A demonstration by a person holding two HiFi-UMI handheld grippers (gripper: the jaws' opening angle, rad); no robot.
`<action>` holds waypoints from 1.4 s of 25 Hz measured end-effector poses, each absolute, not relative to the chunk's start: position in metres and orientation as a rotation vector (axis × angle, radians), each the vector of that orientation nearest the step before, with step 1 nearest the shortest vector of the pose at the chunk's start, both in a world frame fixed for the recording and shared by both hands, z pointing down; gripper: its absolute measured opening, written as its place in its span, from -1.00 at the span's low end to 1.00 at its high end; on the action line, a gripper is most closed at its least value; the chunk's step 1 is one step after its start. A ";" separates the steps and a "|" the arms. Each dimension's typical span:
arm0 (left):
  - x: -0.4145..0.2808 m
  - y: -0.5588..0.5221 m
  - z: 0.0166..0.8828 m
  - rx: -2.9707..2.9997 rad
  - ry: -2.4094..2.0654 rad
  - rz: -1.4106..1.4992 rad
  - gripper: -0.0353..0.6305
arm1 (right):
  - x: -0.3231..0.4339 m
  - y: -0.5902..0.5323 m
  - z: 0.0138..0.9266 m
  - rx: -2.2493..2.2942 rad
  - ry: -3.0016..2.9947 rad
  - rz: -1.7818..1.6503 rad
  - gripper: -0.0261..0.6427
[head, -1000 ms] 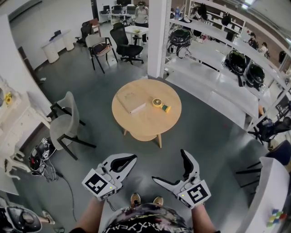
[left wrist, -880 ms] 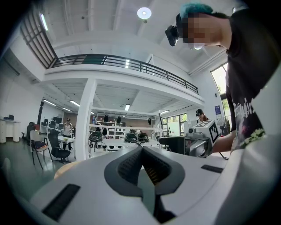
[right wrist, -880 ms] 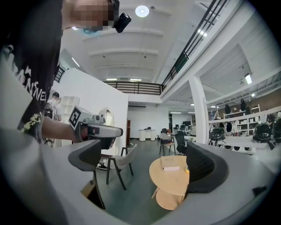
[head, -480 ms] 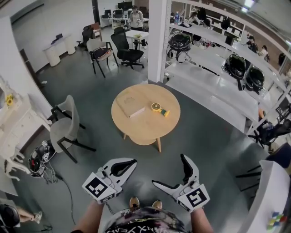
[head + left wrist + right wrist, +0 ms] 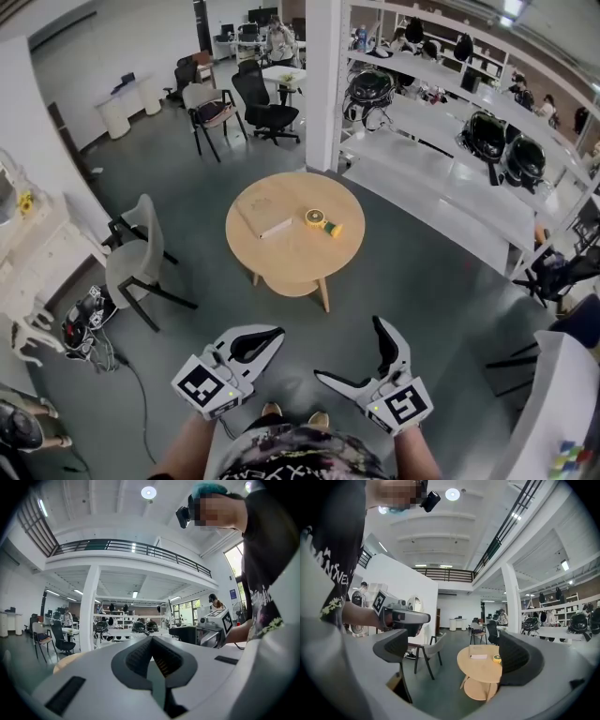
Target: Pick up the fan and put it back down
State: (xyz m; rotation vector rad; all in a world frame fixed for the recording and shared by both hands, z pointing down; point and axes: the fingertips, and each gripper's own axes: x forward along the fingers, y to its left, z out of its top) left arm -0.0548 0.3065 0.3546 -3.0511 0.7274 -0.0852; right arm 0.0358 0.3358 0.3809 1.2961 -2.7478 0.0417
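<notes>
A small yellow fan lies on the round wooden table ahead of me, beside a flat pale book. In the right gripper view the fan shows as a small yellow disc on the table. Both grippers are held low, far short of the table. My left gripper is shut with nothing between its jaws. My right gripper stands open and empty, its jaws framing the table in its own view.
A grey chair stands left of the table, with cables and gear on the floor nearby. A white pillar rises behind the table. Long white shelves with helmets run along the right. Office chairs stand farther back.
The view has drifted slightly, so the table and fan sit a little higher and further left in the head view. Both grippers keep the same pose and jaw states.
</notes>
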 end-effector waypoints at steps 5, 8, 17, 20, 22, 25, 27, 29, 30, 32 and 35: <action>-0.038 0.324 0.352 -3.044 0.732 -0.090 -0.86 | 0.052 0.348 0.377 1.284 -2.757 0.031 0.83; -0.033 0.329 0.353 -3.044 0.737 -0.103 -0.86 | 0.058 0.350 0.376 1.283 -2.758 0.020 0.83; -0.029 0.324 0.363 -3.046 0.739 -0.109 -0.86 | 0.063 0.344 0.381 1.288 -2.754 0.010 0.83; -0.030 0.314 0.366 -3.048 0.739 -0.105 -0.86 | 0.062 0.333 0.385 1.290 -2.753 0.010 0.83; -0.031 0.305 0.369 -3.047 0.739 -0.106 -0.86 | 0.060 0.324 0.387 1.288 -2.756 0.016 0.83; -0.033 0.287 0.372 -3.049 0.741 -0.107 -0.86 | 0.058 0.307 0.389 1.285 -2.754 0.021 0.83; -0.035 0.273 0.376 -3.049 0.747 -0.108 -0.86 | 0.057 0.294 0.391 1.285 -2.752 0.023 0.83; -0.037 0.258 0.380 -3.051 0.745 -0.110 -0.86 | 0.057 0.279 0.394 1.285 -2.748 0.028 0.83; -0.037 0.250 0.381 -3.053 0.743 -0.110 -0.85 | 0.056 0.271 0.396 1.285 -2.745 0.031 0.83; -0.038 0.232 0.384 -3.061 0.741 -0.108 -0.86 | 0.055 0.254 0.399 1.283 -2.738 0.038 0.83; -0.036 0.203 0.388 -3.083 0.738 -0.102 -0.86 | 0.055 0.224 0.402 1.284 -2.726 0.044 0.83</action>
